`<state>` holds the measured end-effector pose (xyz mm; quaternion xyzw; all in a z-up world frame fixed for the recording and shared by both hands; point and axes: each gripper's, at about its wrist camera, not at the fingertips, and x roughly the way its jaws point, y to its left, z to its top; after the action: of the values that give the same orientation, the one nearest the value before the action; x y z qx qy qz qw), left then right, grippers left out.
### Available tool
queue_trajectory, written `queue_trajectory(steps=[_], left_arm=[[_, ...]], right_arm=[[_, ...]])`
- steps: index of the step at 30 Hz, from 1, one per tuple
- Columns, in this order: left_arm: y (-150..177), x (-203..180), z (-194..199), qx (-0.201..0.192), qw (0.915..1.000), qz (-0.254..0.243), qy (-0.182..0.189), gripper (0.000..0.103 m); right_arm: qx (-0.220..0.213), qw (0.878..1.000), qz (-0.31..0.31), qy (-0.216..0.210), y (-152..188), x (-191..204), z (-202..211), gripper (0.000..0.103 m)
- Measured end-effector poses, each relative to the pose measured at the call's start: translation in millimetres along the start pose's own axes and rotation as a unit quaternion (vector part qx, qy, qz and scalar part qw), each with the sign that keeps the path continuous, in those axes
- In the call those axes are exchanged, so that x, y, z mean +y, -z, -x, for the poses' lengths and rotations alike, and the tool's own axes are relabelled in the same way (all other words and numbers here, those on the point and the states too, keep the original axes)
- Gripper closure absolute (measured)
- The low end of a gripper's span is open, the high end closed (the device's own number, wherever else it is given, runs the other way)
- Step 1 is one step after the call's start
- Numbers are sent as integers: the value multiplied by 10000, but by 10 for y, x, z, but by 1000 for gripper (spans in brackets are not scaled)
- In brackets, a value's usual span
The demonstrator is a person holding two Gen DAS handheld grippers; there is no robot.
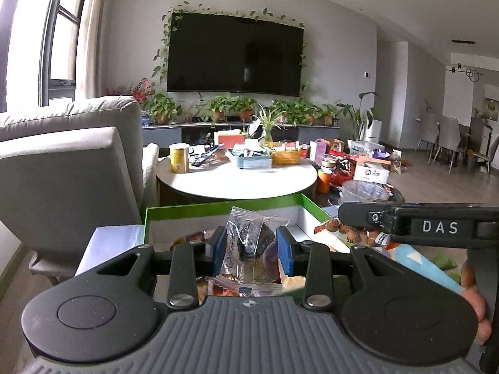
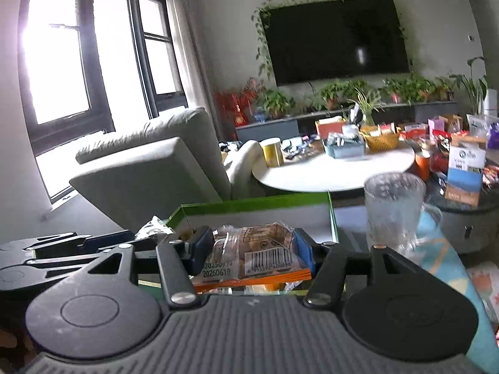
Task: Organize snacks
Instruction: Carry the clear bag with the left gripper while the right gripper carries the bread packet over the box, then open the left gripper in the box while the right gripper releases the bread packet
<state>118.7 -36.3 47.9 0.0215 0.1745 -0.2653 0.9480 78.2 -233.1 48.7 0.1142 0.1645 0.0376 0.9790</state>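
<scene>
I judge the task to be in mid-course: both units are loaded and positioned at the green box (image 1: 218, 210), and neither load is released yet. My left gripper (image 1: 251, 251) has its fingers clenched on a clear pouch (image 1: 249, 243) containing a dark snack; the pouch stands upright between the blue pads (image 1: 285, 254), above the near end of the box. My right gripper (image 2: 249, 251) has its fingers clenched on an orange pack (image 2: 255, 258), held flat with the barcode and date print facing the camera, also at the near edge of the box. In the left view the right gripper enters from the right side, level with the box rim. The box already holds several wrapped items beneath both grippers, so part of the sorting appears done, though I cannot count them. Remaining work, as I assess it: deposit these two packets, then collect what lies outside the box. Loose packets (image 1: 330, 226) lie just beside its right wall, and further snack packaging (image 2: 439, 146) crowds the far side of the round counter (image 2: 327, 177). A clear cup (image 2: 394, 205) stands just right of the box and requires clearance on any rightward move. Whether the counter items belong to the task cannot be determined from these views.
</scene>
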Motion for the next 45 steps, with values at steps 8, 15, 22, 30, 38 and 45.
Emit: queue_trajectory(steps=[8, 15, 22, 30, 38, 45], left_arm=[[-68, 125, -285, 108, 9998, 67, -155, 71], [-49, 191, -513, 295, 9992, 124, -258, 71], [56, 229, -664, 450, 9981, 168, -384, 65], [273, 236, -671, 773, 9957, 154, -493, 65], [332, 247, -510, 785, 9952, 273, -514, 64], [386, 248, -302, 763, 9948, 341, -584, 62]], right_arm=[[-109, 9999, -21, -29, -92, -31, -161, 47], [68, 9999, -151, 10, -42, -101, -353, 47], [249, 9991, -312, 107, 30, -135, -509, 47], [786, 9956, -444, 256, 237, -189, -637, 47], [770, 9956, -441, 313, 293, -185, -524, 47], [627, 9970, -285, 361, 336, -172, -359, 46]])
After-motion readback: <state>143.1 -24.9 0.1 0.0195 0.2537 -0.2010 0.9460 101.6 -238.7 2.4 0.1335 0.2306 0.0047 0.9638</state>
